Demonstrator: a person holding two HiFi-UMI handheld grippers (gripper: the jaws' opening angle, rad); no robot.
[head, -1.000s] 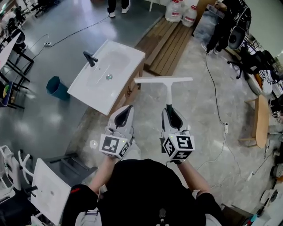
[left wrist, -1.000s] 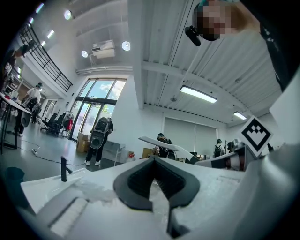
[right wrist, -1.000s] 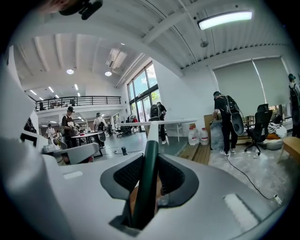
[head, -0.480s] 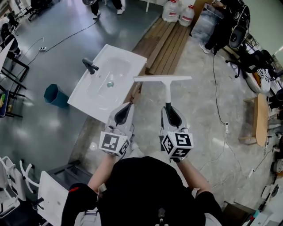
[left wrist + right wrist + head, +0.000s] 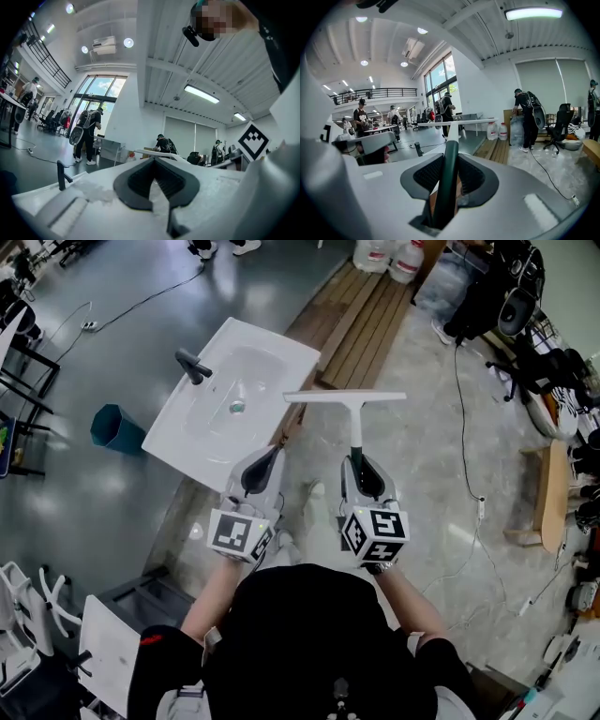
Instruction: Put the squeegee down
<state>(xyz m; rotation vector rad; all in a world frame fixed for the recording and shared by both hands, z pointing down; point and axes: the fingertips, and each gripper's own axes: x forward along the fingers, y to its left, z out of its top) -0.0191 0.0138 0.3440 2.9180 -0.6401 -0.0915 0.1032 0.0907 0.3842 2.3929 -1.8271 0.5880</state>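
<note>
The squeegee (image 5: 345, 397) has a long white blade and a stem that turns dark green at the grip; it is held out level over the floor. My right gripper (image 5: 361, 476) is shut on the green handle (image 5: 446, 187), and the blade (image 5: 457, 123) lies crosswise ahead of it. My left gripper (image 5: 259, 472) is beside it on the left, shut with nothing between its pads (image 5: 153, 161). Just ahead and to the left is a white washbasin (image 5: 211, 423) with a black faucet (image 5: 192, 365); the blade's left end is near its right edge.
A teal bin (image 5: 117, 427) stands left of the basin. Wooden planks (image 5: 352, 324) and water jugs (image 5: 389, 254) lie beyond it. A black cable (image 5: 464, 427) runs over the stone floor, and a wooden bench (image 5: 553, 493) is at right. People stand in the background.
Both grippers have come forward a little toward the washbasin, side by side, with the squeegee still in the right one. The basin now lies closer to the blade's left end.
</note>
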